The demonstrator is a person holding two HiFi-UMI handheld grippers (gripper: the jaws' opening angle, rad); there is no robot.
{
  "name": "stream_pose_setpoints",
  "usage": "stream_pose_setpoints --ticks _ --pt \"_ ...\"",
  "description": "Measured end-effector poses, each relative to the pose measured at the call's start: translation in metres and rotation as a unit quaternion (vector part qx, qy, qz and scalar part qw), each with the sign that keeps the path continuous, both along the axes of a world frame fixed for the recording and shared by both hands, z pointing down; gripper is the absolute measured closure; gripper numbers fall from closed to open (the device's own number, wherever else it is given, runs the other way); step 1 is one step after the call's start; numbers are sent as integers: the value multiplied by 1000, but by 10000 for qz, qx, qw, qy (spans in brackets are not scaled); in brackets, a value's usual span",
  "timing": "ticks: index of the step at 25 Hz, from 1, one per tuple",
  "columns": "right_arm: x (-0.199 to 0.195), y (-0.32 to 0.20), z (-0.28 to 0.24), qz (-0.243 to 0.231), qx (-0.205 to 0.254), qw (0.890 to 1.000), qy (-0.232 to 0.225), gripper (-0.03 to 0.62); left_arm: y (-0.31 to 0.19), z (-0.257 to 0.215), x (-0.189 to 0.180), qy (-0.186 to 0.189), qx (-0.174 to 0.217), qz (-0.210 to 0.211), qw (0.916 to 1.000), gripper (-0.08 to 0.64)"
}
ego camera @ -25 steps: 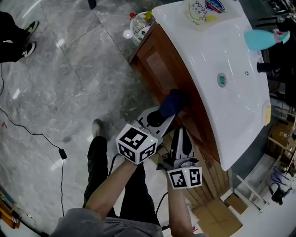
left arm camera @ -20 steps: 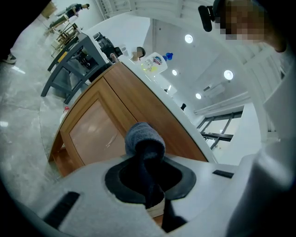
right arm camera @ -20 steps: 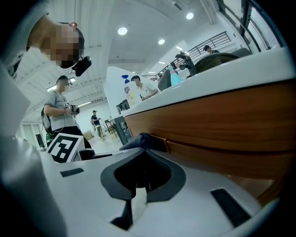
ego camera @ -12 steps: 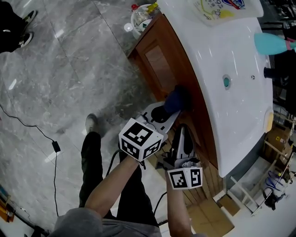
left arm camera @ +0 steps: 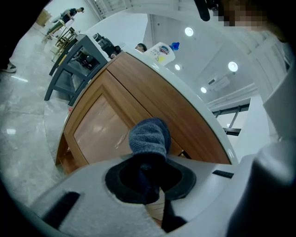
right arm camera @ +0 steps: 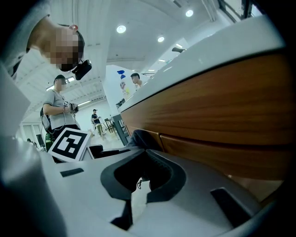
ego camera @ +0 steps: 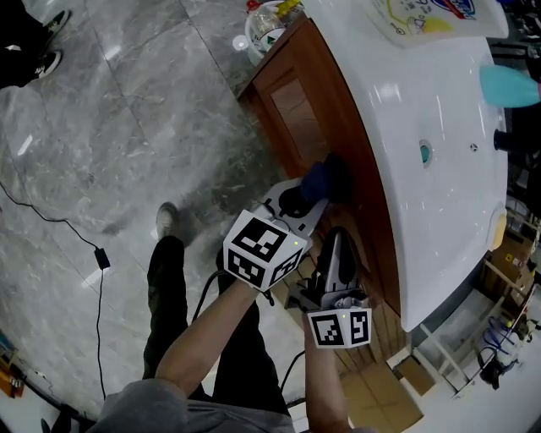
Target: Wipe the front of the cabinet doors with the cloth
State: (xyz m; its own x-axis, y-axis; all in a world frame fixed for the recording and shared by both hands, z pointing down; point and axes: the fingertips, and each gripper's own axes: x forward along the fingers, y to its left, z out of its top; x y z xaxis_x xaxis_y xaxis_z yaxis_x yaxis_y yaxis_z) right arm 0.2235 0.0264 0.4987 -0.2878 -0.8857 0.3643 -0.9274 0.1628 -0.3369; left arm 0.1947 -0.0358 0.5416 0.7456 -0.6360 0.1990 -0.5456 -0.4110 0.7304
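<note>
A grey marble floor spreads out from the foot of the wooden cabinet, and a thin black cable lies on it, well apart from the cabinet. Nearer the cabinet, the left gripper reaches toward its front, with the marker cube behind the jaws. The jaws are clamped on a dark blue cloth. The left gripper view shows the cloth bunched up out of the black pads, its free end against the wood just beside the frame of a panelled door.

Just beside the left gripper, farther along the cabinet front, the right gripper points at the wood. In the right gripper view its jaws are drawn close together with only a slim slit between them and nothing held there. The cabinet's plank front fills the space ahead.

A white basin sits on top of the cabinet with a round drain in its bowl. A printed pouch lies at the far end of the basin, and a teal object shows beyond its far rim.
</note>
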Motion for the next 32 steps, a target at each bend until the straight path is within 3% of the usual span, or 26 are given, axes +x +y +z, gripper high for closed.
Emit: stream_pose_setpoints --ticks 32 --pt "17 -9 35 61 -201 9997 -109 581 -19 130 3 -499 -974 -97 9940 512"
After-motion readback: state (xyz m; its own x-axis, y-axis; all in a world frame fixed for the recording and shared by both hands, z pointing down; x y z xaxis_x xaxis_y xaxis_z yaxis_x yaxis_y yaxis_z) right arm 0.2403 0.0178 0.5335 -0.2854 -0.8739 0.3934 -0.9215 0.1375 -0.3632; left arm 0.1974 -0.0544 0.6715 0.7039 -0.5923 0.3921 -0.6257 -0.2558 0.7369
